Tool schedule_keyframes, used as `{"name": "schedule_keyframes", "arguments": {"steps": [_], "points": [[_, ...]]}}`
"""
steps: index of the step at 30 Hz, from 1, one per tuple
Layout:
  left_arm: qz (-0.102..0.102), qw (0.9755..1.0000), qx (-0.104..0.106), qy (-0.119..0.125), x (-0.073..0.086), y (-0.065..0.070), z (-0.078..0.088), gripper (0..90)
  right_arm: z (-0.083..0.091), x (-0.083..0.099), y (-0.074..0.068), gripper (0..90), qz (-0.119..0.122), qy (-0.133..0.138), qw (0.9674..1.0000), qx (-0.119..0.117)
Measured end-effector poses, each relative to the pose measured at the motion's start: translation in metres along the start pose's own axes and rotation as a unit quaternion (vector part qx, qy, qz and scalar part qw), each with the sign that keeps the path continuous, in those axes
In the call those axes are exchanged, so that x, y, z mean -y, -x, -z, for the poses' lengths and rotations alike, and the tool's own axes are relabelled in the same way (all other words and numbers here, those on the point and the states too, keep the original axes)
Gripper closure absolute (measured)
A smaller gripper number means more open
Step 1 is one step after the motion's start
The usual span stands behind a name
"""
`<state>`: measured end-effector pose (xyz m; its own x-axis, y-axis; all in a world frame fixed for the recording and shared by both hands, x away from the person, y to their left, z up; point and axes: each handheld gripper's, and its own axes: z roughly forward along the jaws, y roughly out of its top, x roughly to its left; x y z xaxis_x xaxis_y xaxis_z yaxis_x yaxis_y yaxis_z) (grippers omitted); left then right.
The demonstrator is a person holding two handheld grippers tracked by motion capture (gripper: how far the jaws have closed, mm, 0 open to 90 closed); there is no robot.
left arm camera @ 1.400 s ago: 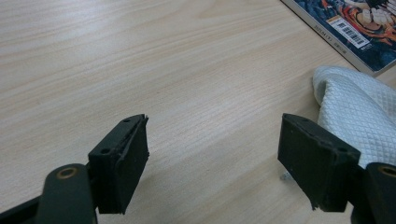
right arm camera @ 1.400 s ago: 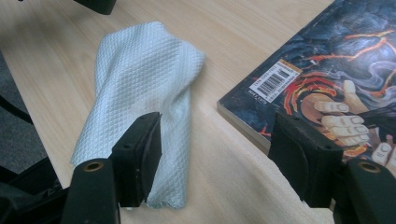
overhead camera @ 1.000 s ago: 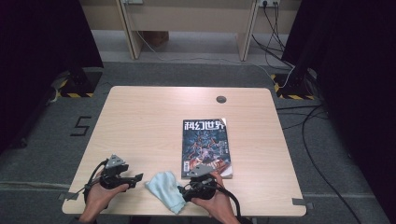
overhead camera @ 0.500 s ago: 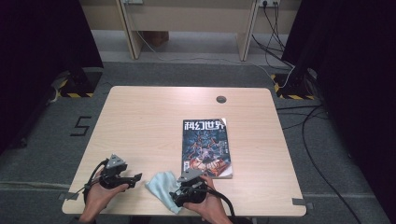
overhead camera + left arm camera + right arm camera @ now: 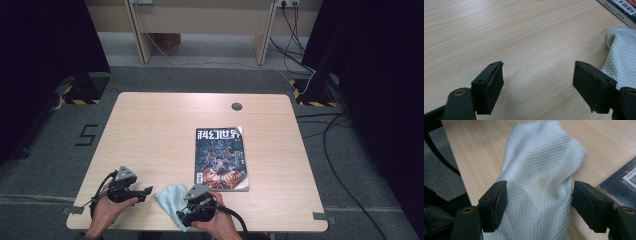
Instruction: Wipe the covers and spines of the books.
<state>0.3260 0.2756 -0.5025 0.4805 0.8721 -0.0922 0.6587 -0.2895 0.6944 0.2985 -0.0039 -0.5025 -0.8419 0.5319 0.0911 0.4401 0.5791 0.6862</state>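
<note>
bench (image 5: 150, 130): light wood grain, rounded corners, set on grey floor | magazine (image 5: 220, 159): laid flat right of bench centre, cover up | cloth (image 5: 170, 199): pale blue, crumpled, lying just left of magazine's near corner | grommet (image 5: 236, 106): set beyond magazine, near far edge

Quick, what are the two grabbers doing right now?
Left gripper: open, empty.
Right gripper: jaws just opened wider, open around the cloth, not squeezing it.
</note>
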Motion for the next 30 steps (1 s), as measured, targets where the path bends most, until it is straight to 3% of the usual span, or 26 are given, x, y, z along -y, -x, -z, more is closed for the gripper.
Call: {"name": "schedule_keyframes", "arguments": {"steps": [8, 19, 23, 30], "points": [[-0.002, 1.0, -0.001, -0.002, 0.0, 0.0, 0.0, 23.9, 0.004, -0.007, -0.003, 29.0, 0.0, 0.02, 0.9998, 0.0], [-0.001, 1.0, 0.0, -0.002, 0.0, 0.0, 0.0, 23.9, -0.008, 0.002, -0.004, 31.6, 0.004, -0.004, 1.0, -0.007], [-0.001, 1.0, 0.001, -0.002, 0.001, 0.0, -0.001, 23.9, -0.007, 0.003, -0.004, 39.1, 0.019, -0.006, 0.9998, 0.003], [-0.002, 1.0, 0.0, -0.002, 0.001, 0.0, -0.001, 23.9, -0.001, 0.008, 0.007, 62.1, 0.01, 0.004, 0.9999, -0.009]]}}
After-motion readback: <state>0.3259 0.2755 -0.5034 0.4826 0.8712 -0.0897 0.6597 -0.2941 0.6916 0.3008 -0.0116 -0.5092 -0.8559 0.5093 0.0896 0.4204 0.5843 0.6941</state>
